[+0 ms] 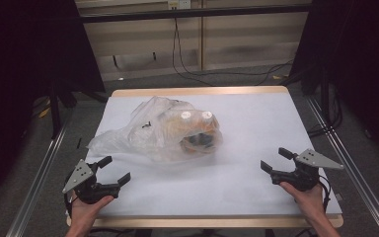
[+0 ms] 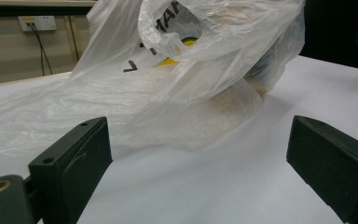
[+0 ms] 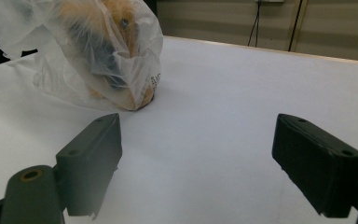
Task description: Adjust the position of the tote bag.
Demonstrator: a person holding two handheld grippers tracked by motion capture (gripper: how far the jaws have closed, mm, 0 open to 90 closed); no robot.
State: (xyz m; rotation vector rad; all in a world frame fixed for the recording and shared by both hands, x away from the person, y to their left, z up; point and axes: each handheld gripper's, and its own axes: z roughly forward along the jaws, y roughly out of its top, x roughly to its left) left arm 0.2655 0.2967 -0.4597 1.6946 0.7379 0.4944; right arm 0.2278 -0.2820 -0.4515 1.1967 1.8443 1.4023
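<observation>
My left gripper sits at the near left corner of the white table, held in the left hand, its jaws spread wide with nothing between them — only bare tabletop shows in the gap in the left gripper view. Beyond it, toward the middle and slightly left, lies the translucent plastic bag, crumpled on its side and well apart from both grippers; through the film I can make out something orange and dark, furry-looking in the right gripper view, and two white round spots on top. What exactly is inside I cannot tell. At the near right, my right gripper rests in the right hand, jaws likewise wide open and empty — pointed across the table at the bag.
</observation>
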